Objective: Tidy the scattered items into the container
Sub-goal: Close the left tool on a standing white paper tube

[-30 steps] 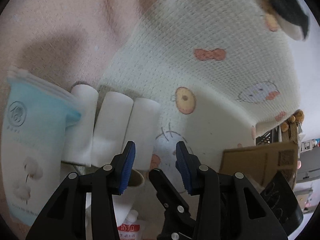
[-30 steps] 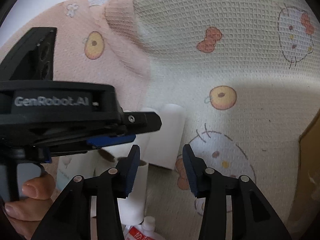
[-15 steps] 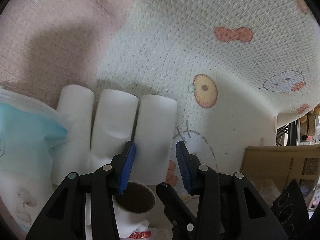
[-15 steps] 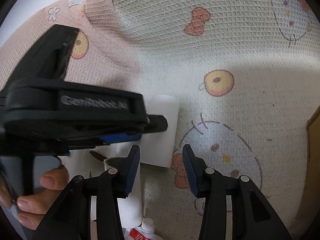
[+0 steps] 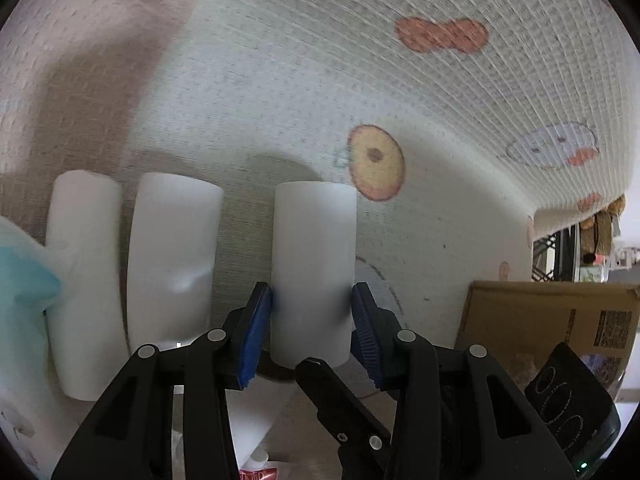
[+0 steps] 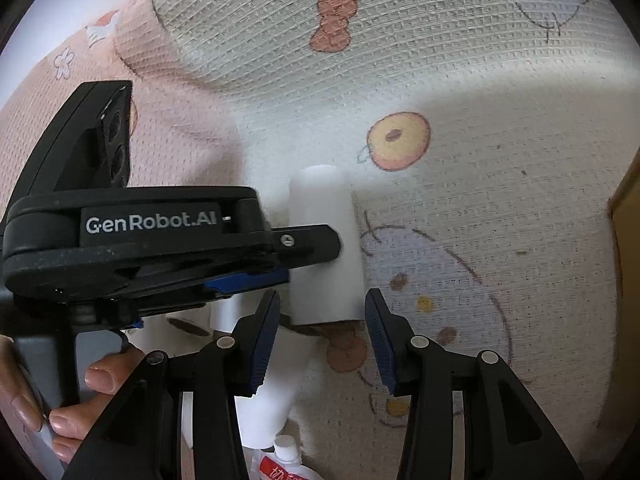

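A white paper roll (image 5: 314,264) lies on the patterned blanket (image 5: 360,80), and my left gripper (image 5: 312,308) is shut on its near end, with both blue pads against its sides. It lies apart from two more white rolls (image 5: 172,260) (image 5: 84,280) to its left. In the right wrist view the same roll (image 6: 324,240) shows beyond my right gripper (image 6: 320,304), which is open; the roll's end sits just ahead of its tips without touching the pads. The left gripper's black body (image 6: 160,240) crosses that view, with a person's fingers (image 6: 104,372) on its handle.
A light-blue and white soft pack (image 5: 20,300) lies at the far left. A cardboard box (image 5: 540,320) stands at the right with a black device (image 5: 568,400) before it. Another white roll (image 6: 272,392) and a small red-labelled tube (image 6: 280,464) lie near the grippers.
My left gripper came down over the rightmost roll, and its pads now touch it. That roll now lies apart from the other two. The right gripper has drawn closer to the roll and rolled slightly.
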The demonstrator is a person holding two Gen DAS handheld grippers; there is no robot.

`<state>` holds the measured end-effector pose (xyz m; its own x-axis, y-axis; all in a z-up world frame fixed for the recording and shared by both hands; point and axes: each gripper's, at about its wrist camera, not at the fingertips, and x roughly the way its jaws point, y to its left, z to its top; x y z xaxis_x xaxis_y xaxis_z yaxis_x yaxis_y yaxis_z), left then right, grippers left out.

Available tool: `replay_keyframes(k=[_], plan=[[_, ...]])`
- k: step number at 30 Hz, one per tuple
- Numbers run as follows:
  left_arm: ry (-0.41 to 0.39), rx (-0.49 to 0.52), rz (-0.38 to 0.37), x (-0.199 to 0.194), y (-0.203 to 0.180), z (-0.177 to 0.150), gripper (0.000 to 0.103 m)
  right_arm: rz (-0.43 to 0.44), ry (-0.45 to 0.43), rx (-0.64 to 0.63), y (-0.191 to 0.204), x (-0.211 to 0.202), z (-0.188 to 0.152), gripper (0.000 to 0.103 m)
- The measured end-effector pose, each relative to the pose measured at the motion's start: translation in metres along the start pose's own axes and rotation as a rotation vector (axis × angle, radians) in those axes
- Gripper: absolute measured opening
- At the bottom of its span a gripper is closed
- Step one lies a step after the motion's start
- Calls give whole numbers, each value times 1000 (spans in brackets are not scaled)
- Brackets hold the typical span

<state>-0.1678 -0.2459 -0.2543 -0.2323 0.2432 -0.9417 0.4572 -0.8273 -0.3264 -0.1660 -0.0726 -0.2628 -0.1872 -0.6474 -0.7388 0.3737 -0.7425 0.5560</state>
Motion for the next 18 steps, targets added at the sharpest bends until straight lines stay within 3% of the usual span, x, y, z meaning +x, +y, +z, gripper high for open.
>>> replay_keyframes(k=[4, 9, 13, 18], plan=[[2, 36, 8, 3, -9, -3, 45, -13, -1, 20, -6, -3, -4, 41], [52, 67, -65, 15, -23, -8, 45, -58, -13, 58, -14, -10, -8, 41], [64, 109, -51, 20, -39, -11, 45, -92, -50, 84, -26, -21, -11, 41], [52, 142, -20, 22, -53, -24, 45, -117, -28, 63, -26, -29, -17, 40]])
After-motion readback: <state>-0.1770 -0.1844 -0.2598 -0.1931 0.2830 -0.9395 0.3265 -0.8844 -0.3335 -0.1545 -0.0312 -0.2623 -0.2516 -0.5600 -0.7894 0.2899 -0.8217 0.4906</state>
